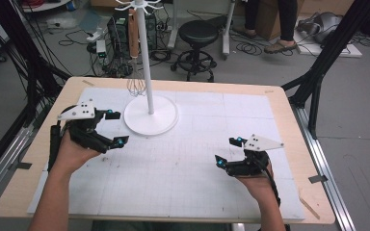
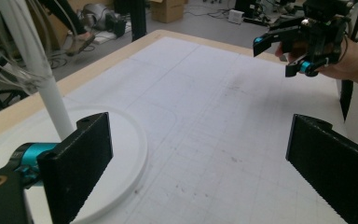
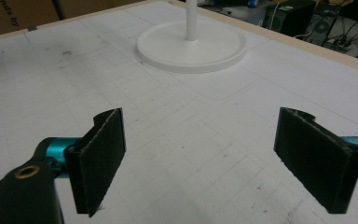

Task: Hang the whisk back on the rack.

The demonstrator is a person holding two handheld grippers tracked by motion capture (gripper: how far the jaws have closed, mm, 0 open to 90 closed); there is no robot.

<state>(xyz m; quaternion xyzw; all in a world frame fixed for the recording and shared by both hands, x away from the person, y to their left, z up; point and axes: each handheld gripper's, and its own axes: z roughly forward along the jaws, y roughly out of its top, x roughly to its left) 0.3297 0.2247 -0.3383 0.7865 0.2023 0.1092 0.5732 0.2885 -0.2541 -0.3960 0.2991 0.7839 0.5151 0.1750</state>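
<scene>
Left tongs [image 1: 114, 128], frame left: wide apart, empty, beside stand [image 1: 150, 115]. Right tongs [image 1: 228, 150], lower right: wide apart, empty. Whisk [image 1: 135, 79] hangs on stand, above tabletop [image 1: 279, 103].

One white stand [image 1: 150, 115] is sitting at the frame's centre, one whisk [image 1: 136, 85] hanging, apparently; two grippers.

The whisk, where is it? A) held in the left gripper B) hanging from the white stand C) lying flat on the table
B: the whisk hangs by its wooden handle from a hook at the top of the white stand, its wire end above the table.
</scene>
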